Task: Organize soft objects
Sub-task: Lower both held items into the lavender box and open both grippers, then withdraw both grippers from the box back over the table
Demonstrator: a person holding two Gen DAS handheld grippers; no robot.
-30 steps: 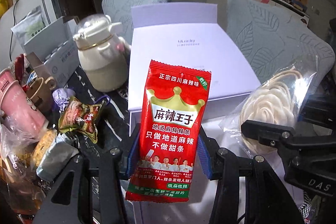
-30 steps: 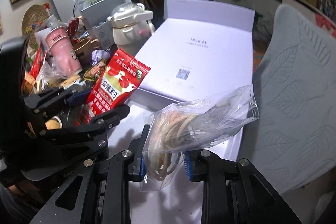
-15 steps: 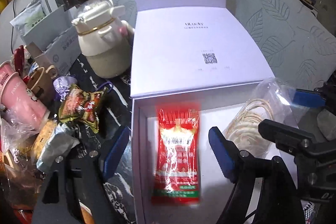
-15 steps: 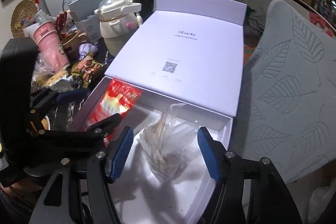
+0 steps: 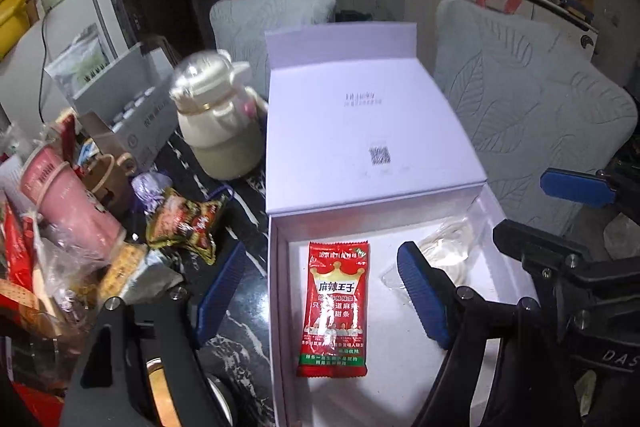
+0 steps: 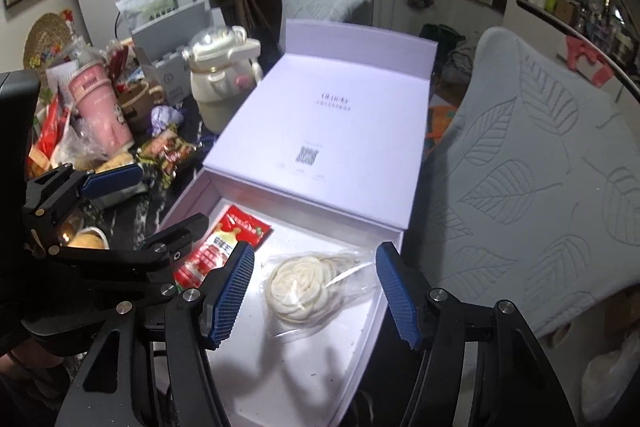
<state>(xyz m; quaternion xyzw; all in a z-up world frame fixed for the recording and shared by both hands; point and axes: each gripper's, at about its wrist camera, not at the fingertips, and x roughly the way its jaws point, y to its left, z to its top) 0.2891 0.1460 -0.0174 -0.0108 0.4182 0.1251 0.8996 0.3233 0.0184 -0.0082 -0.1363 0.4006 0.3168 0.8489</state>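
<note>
Dark marble-pattern tabletop (image 5: 240, 339) with white veining, mostly covered. Sitting directly on it: open white box (image 5: 276, 287) with its lid folded back, cream kettle-shaped jug (image 5: 218, 143) just beside the lid's left edge, grey carton (image 5: 132, 123) behind the jug. Left side is a touching clutter: pink tumbler (image 5: 68, 215), tan mug (image 5: 108, 179), purple wad (image 5: 150, 187), crinkled snack pack (image 5: 184, 227) near the box's left wall, biscuit pack (image 5: 120, 267), plus red wrappers at the edge, too jumbled to separate.
</note>
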